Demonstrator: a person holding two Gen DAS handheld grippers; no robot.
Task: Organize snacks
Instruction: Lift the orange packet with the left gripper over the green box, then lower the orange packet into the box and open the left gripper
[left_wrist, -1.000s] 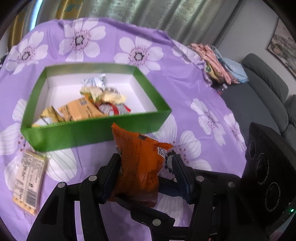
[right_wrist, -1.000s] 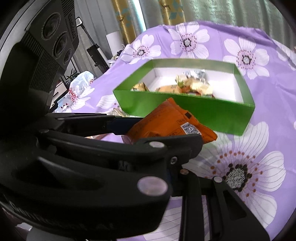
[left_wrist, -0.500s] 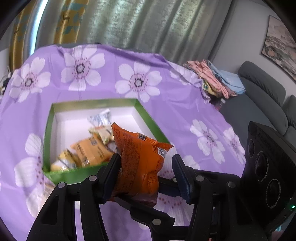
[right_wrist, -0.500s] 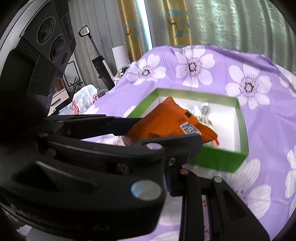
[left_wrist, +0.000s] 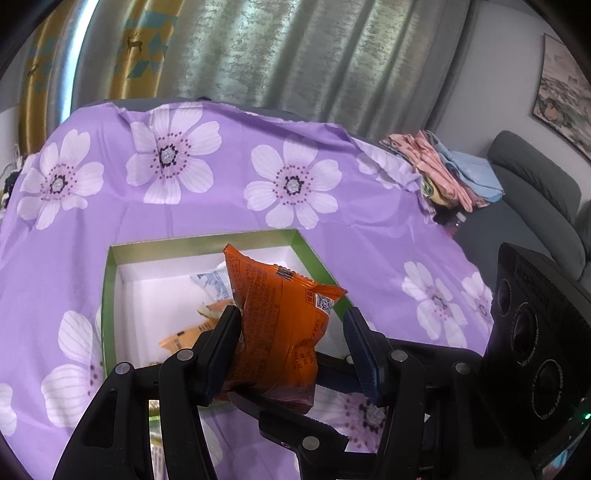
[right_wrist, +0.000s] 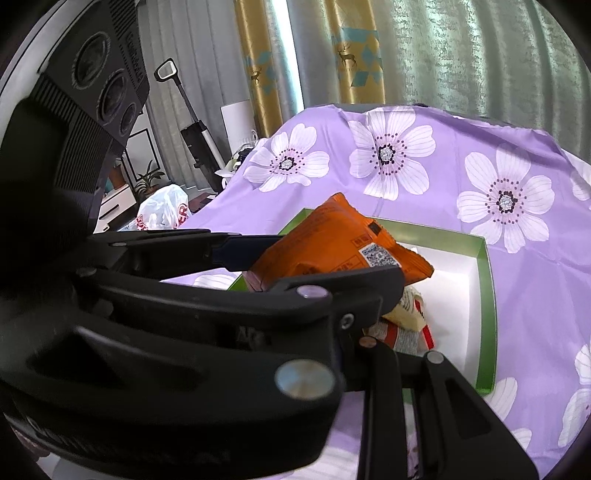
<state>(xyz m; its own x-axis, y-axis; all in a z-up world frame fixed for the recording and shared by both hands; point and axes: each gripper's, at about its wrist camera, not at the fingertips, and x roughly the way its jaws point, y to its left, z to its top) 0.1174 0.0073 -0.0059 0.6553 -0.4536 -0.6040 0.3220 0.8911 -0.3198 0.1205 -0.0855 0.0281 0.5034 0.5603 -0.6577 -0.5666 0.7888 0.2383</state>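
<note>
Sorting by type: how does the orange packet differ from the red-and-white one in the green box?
The orange packet is orange with a QR code; the red-and-white packet is pale with red trim. The orange packet is held above the green box; the red-and-white packet lies inside it. Both are wrapped snacks.

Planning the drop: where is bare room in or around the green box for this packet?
Inside the green box, white floor is bare along the far and left walls. The snack pile crowds the near middle, below the orange packet held by the left gripper. The purple cloth beyond the box's far wall is bare too.
</note>
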